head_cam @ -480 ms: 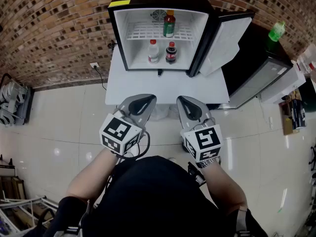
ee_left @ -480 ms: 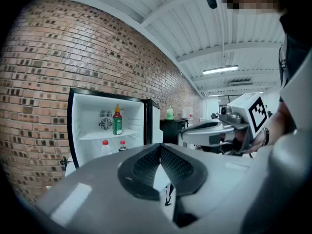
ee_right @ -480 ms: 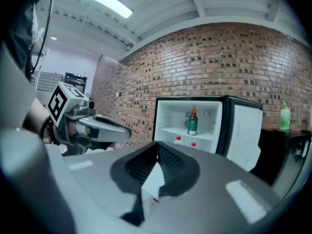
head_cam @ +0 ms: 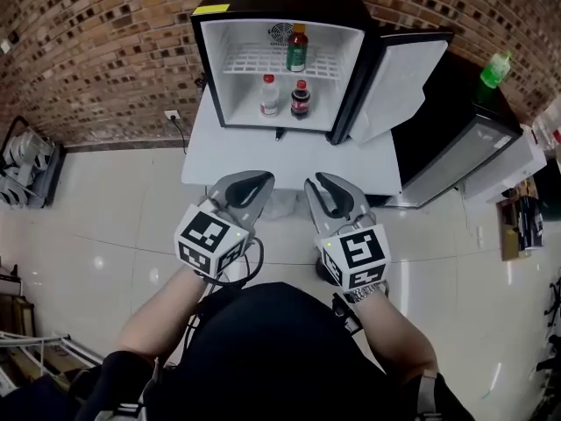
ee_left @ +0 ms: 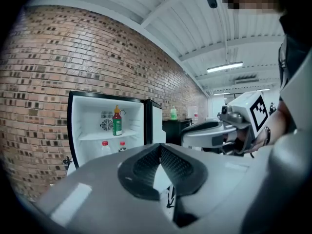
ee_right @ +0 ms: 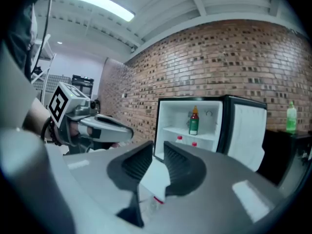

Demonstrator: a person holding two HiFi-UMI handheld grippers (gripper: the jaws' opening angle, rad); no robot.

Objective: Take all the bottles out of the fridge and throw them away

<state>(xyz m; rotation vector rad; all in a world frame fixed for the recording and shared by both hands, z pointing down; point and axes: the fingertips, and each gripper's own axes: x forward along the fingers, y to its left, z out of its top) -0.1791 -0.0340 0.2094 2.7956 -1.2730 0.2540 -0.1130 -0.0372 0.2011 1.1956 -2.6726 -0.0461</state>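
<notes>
The small black fridge (head_cam: 208, 68) stands open on a white table (head_cam: 289, 160). A red-capped bottle with a green label (head_cam: 297, 49) is on its upper shelf. Below it stand a clear bottle (head_cam: 269, 95) and a dark cola bottle (head_cam: 301, 98). The same bottles show small in the left gripper view, where the green-labelled bottle (ee_left: 117, 123) is plainest. My left gripper (head_cam: 261, 177) hangs short of the table's front edge, shut and empty, its pads meeting (ee_left: 160, 146). Beside it my right gripper (head_cam: 318, 181) holds a narrow gap (ee_right: 157, 149) with nothing in it.
The fridge door (head_cam: 399, 73) swings out to the right. A green bottle (head_cam: 495, 67) stands on a black cabinet (head_cam: 456, 134) further right. A clear bag (head_cam: 280, 204) sits on the floor below the table's front edge. A brick wall runs behind.
Both grippers have shifted slightly up and left in the head view. Their jaws look the same, and the bottles in the fridge have not moved.
</notes>
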